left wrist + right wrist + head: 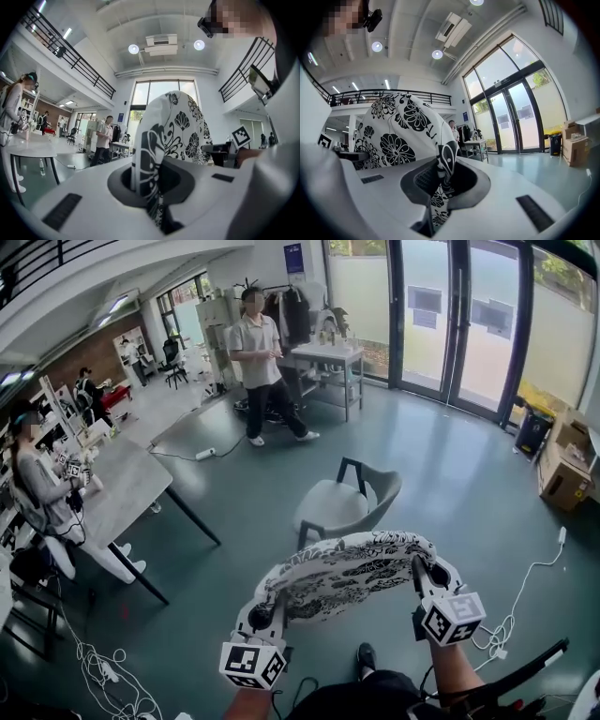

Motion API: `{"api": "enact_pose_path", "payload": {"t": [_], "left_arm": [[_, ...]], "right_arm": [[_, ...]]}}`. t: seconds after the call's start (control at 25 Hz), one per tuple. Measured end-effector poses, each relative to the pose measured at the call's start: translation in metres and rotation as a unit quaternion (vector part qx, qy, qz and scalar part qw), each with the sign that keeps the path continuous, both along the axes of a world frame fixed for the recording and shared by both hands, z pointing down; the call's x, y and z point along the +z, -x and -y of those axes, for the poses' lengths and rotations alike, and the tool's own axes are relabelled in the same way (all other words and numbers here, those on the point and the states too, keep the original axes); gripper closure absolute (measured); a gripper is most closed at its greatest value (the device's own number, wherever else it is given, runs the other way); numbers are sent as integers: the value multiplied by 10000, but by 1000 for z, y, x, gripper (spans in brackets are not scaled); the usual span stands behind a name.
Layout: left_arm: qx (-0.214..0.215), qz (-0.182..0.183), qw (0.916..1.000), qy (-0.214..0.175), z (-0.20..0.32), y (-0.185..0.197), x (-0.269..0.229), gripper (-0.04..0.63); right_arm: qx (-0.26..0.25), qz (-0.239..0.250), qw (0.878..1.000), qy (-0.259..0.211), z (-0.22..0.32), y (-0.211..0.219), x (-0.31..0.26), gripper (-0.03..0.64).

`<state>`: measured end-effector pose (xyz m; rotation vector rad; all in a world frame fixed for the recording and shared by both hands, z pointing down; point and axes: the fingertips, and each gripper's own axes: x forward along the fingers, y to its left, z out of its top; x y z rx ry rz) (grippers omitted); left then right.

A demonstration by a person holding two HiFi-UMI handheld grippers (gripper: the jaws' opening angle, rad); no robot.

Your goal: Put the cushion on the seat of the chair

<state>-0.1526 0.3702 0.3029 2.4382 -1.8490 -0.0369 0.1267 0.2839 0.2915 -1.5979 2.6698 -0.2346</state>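
A white cushion (347, 570) with black flower print hangs in the air between my two grippers, low in the head view. My left gripper (265, 613) is shut on its left edge and my right gripper (424, 570) is shut on its right edge. In the left gripper view the cushion (173, 131) rises from between the jaws and fills the middle; in the right gripper view the cushion (401, 136) does the same. The grey chair (345, 505) with black legs stands on the floor just beyond the cushion, its seat bare and facing me.
A person (262, 362) stands further back by a metal table (328, 357). A white desk (127, 488) with a seated person (42, 488) is at the left. Cardboard boxes (567, 465) sit at the right wall, and cables (511, 624) trail on the floor.
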Motion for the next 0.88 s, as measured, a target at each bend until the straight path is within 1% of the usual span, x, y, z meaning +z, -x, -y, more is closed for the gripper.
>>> {"api": "enact_pose_path", "payload": {"t": [0.2,0.4,0.68,0.88], "left_arm": [[-69,71,10000,-9,55,-12,-8,577],[-68,96,9999,54,103,-35,-7,577],[-94,188,9996,189,164,-59,-8,577],[-171,223,9994,179,199,-76,-14,577]], "right_arm": [[-81,9,10000,-43,54,-12,-5,578],[-74,36,10000,6,105,-34,-5,578],[-158,160,9997,29,168,-57,-5,578],[-234,216,9995,4,206,-74,-5,578]]}}
